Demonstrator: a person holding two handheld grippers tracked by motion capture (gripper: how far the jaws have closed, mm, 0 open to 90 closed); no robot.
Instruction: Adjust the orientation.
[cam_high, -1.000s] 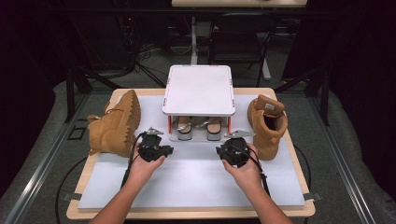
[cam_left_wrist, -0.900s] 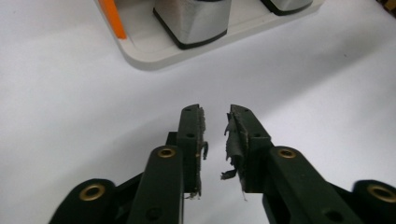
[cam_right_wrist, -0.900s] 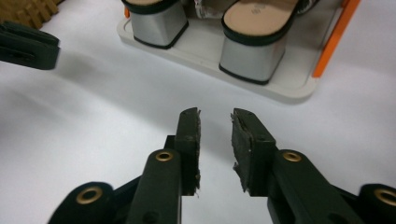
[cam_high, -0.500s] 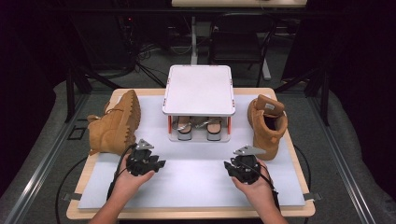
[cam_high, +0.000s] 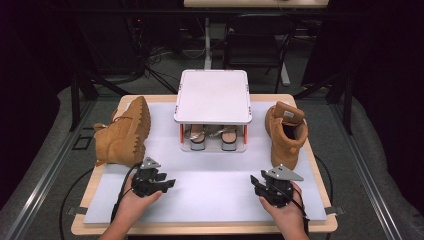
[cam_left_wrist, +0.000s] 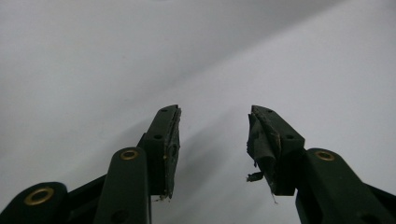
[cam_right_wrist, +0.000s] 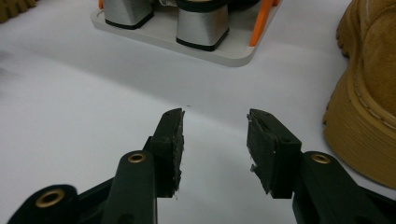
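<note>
Resting low over the near part of the white mat, both grippers were seen well apart from each other, each held in a hand that came in from the near edge. The left gripper was found near the left side, just near of the left boot, which lay tipped on its side with the sole turned to the right. The right gripper was found near the right side, just near of the right boot, which stood upright. Compared with a second earlier, both grippers had been drawn back from the shoe rack toward the near edge and spread outward, left and right. Their jaws had just been opening; in the left gripper view they were spread with nothing but bare mat between them, and in the right gripper view they were likewise spread and empty, with the rack's base and the sandals' silver heels seen beyond them and the boot's sole at the right. The boots and the rack were unmoved.
</note>
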